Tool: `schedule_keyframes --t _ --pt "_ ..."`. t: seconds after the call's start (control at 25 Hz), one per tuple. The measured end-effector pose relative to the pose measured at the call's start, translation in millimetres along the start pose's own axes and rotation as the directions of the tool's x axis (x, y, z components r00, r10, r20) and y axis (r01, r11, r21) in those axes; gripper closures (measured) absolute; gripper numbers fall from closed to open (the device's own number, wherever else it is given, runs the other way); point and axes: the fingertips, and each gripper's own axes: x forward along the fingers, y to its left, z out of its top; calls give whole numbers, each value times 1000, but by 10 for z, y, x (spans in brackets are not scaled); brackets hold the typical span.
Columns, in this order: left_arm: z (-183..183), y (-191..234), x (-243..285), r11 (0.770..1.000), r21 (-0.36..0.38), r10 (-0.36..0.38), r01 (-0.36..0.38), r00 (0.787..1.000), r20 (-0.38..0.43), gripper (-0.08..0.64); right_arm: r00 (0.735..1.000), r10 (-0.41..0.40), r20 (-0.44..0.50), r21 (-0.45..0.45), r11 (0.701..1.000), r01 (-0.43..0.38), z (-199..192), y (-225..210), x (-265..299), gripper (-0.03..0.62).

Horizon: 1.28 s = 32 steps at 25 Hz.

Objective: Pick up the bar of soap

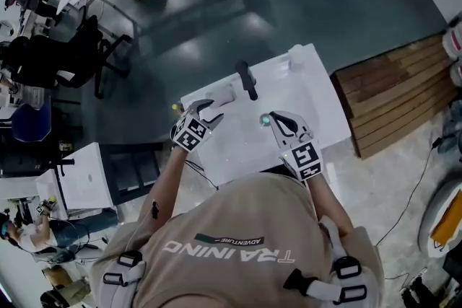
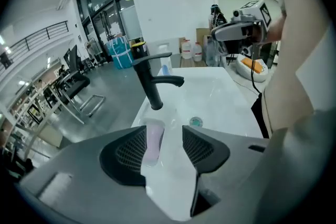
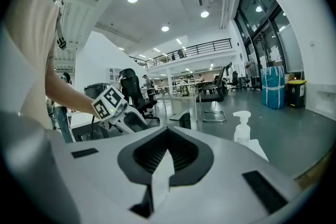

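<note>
A pale pink bar of soap (image 2: 154, 143) lies in a shallow recess of the white basin top (image 2: 220, 97), just left of the black faucet (image 2: 152, 86). My left gripper (image 2: 164, 129) stands open right over it. The soap shows between the jaws, close by the left pad, and neither pad presses on it. In the head view the left gripper (image 1: 209, 114) sits near the faucet (image 1: 247, 79). My right gripper (image 1: 276, 119) hovers over the basin near the green drain (image 1: 266, 119). In its own view the right gripper (image 3: 168, 131) is shut and holds nothing.
A clear pump bottle (image 3: 242, 131) stands at the basin's far corner (image 1: 296, 54). A wooden pallet (image 1: 393, 94) lies on the floor to the right. Office chairs (image 1: 58, 58) and a white desk (image 1: 86, 180) stand at the left.
</note>
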Motion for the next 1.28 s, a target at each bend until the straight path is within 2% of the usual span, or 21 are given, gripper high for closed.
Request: schedule_keyframes --t 0.16,0.36,0.68,1.12,1.28 --pt "-145 161 270 999 -32 -37 35 997 -63 362 1000 -19 -2 4 1000 19 25 -101 -64 595" --pt "-237 275 505 997 29 -60 66 985 -160 359 999 -22 -25 24 999 23 -41 -256 -45 595" --pt "-354 289 782 991 72 -88 108 966 -243 354 999 -11 -40 59 998 13 -113 -323 36 595" --pt "-390 283 846 987 31 -146 161 950 -275 353 998 -11 -66 80 997 16 -208 -437 37 595" --pt "-365 355 841 986 45 -142 161 947 -288 353 997 -8 -71 79 997 14 -194 -441 39 595"
